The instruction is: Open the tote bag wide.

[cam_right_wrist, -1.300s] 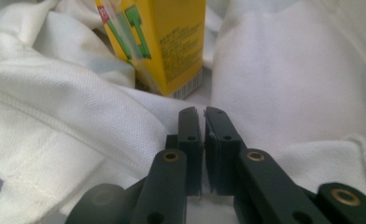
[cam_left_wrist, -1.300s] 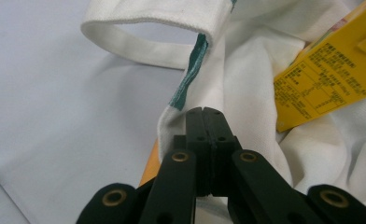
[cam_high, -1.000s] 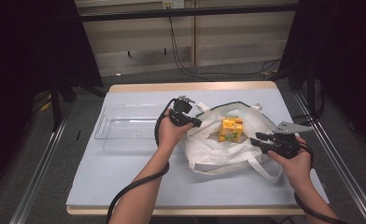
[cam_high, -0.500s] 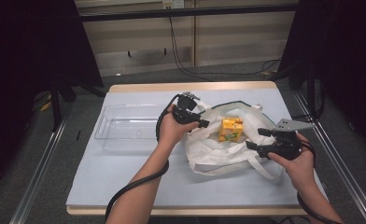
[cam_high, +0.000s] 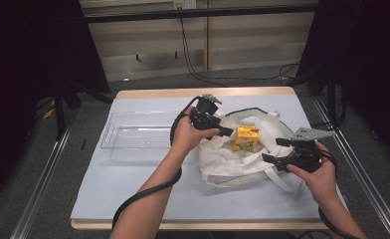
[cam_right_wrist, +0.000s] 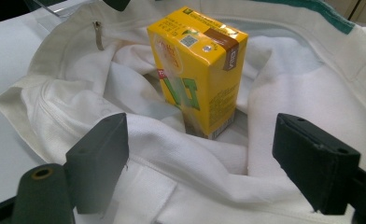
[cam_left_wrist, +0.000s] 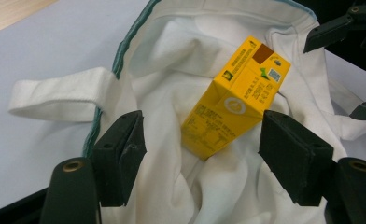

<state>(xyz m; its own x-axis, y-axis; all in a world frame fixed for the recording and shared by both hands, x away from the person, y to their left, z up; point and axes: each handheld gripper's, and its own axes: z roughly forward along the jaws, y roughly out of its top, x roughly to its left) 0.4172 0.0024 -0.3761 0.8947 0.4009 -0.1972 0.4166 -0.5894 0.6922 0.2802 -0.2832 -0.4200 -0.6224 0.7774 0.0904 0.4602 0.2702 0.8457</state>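
One flat rectangular table [cam_high: 133, 199], matte pale blue-grey top, light wood edge strip

Left on it: clear hard plastic bin [cam_high: 133, 135], long shallow rectangle, rounded corners, glossy walls

Right of bin: white tote bag [cam_high: 233, 159], soft woven cloth, heavily crumpled, mouth spread wide; green piping along rim, flat webbing handles trailing toward front and right edges

Inside bag mouth: yellow drink carton [cam_high: 246, 138], glossy printed card, sharp-edged box shape, brown patch on top; standing on end in bag folds, leaning a bit, cloth bunched round its base. Same carton at [cam_left_wrist: 237, 95] and [cam_right_wrist: 197, 65]

Left gripper [cam_high: 223, 132], black, rigid, blocky; at bag's left rim, aimed at carton. Jaws spread wide apart in left gripper view, squared matte pads either side of carton, clamped on nothing; carton just past the pads, cannot tell if touching

Right gripper [cam_high: 275, 149], black, grey three-cornered plate on top; at bag's right side, over cloth. Jaws wide apart too in right gripper view, gripping nothing, pads hanging over bunched white fabric with carton beyond, apart from it

Black cable off left gripper, thick and smooth, looping under forearm to table front
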